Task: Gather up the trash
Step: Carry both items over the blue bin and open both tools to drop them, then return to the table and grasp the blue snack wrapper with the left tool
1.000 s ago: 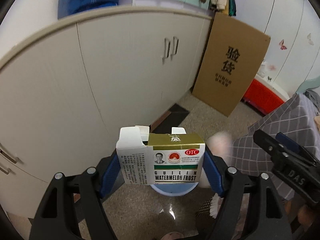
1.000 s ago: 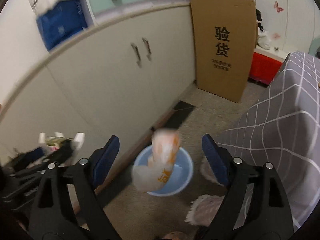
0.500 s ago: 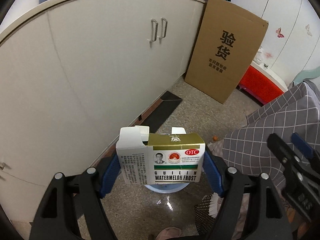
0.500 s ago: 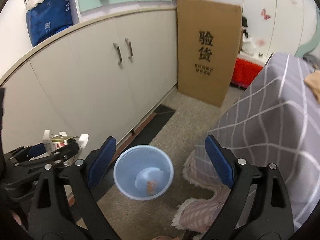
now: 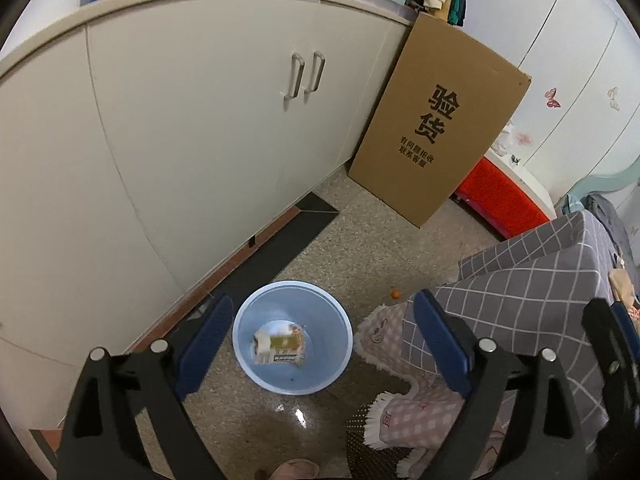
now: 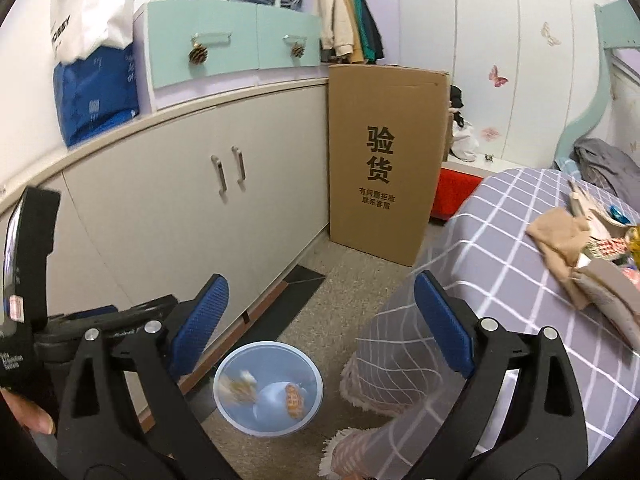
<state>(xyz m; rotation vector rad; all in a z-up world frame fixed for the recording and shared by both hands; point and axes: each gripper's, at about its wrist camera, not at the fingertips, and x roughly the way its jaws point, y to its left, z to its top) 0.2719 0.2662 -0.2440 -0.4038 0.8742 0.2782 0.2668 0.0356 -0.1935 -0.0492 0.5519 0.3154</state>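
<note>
Where the floor meets the cream cabinet (image 5: 192, 128), I log one pale blue bin (image 5: 248, 316), upright and open-topped. Inside it lies a small medicine carton (image 5: 280, 345), white and olive, on its side at the bottom; from the right wrist view I also see an orange wrapper (image 6: 294, 400) lying on the bin's floor. My left tongs (image 5: 322, 334) hang above the bin, their blue pads opening wide, with nothing between them. My right tongs (image 6: 320, 320) are likewise opening and empty, set above and to the right of the bin. Just beside the bin: a fringed pink cloth (image 5: 404, 412) on the floor, under a grey checked bedspread (image 6: 500, 280). Farther off: a tall cardboard sheet (image 5: 440, 120) leaning against the cabinet's end, with a red box (image 5: 500, 208) beside it.
</note>
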